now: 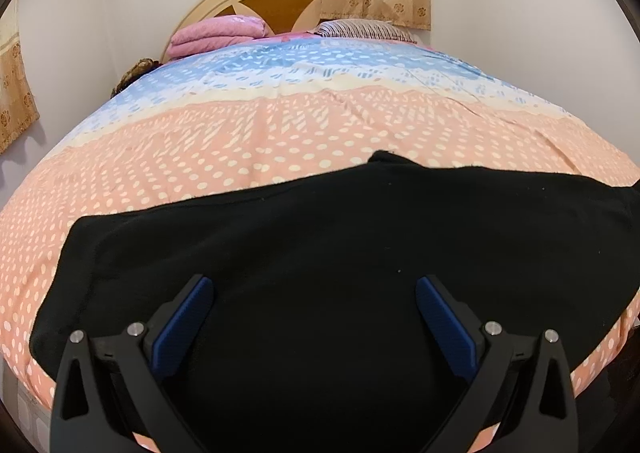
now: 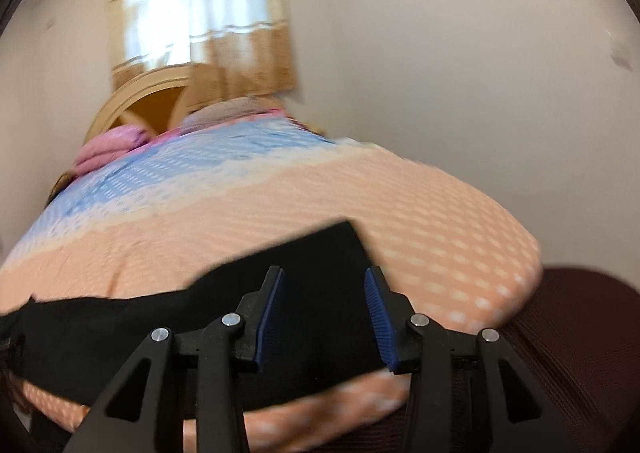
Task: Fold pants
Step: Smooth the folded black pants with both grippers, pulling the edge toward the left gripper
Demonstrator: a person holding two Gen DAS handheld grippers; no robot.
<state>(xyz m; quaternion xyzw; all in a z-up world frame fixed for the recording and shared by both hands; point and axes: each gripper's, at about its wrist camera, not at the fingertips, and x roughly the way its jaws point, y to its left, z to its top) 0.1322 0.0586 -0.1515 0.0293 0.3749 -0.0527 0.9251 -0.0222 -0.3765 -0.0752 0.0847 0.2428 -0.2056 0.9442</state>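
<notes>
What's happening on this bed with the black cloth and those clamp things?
A person is folding a pair of black fabric pants spread across the near end of a bed with a peach and blue dotted cover. They work with handheld tongs. The left tongs hover open above the middle of the pants. The right tongs are also open, over the pants' right end, with nothing pinched. Neither holds the cloth right now.

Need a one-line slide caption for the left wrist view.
Left gripper, fingers spread wide and empty, over black pants lying across the dotted bedspread.
</notes>
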